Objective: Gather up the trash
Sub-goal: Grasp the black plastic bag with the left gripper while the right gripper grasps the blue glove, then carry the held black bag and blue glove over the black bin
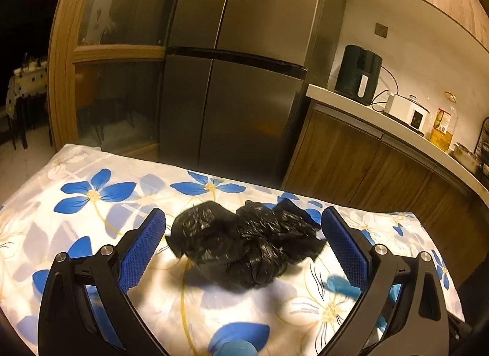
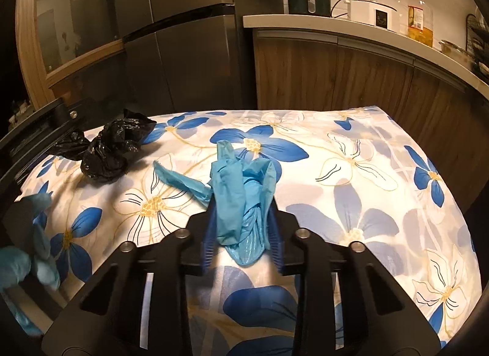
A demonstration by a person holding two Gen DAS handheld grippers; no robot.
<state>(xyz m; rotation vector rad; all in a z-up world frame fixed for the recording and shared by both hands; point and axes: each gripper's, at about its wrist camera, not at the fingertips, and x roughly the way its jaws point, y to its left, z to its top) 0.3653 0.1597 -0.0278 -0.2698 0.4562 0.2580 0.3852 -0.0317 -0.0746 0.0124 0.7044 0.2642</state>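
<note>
A crumpled black plastic bag [image 1: 244, 242] lies on the flowered tablecloth [image 1: 101, 178]. My left gripper [image 1: 243, 218] is open, its blue pads on either side of the bag, not touching it. The bag also shows in the right wrist view [image 2: 113, 145] at the left. My right gripper [image 2: 241, 200] is shut on a crumpled blue disposable glove [image 2: 237, 190], held just above the cloth [image 2: 351, 160]. The left gripper's black frame [image 2: 39, 129] shows at the left edge of that view.
A grey fridge [image 1: 238, 80] stands behind the table. A wooden counter [image 1: 382, 154] at the right carries an air fryer [image 1: 359, 74], a white cooker [image 1: 406, 109] and an oil bottle [image 1: 443, 123]. A person's gloved hand [image 2: 27, 258] shows at the lower left.
</note>
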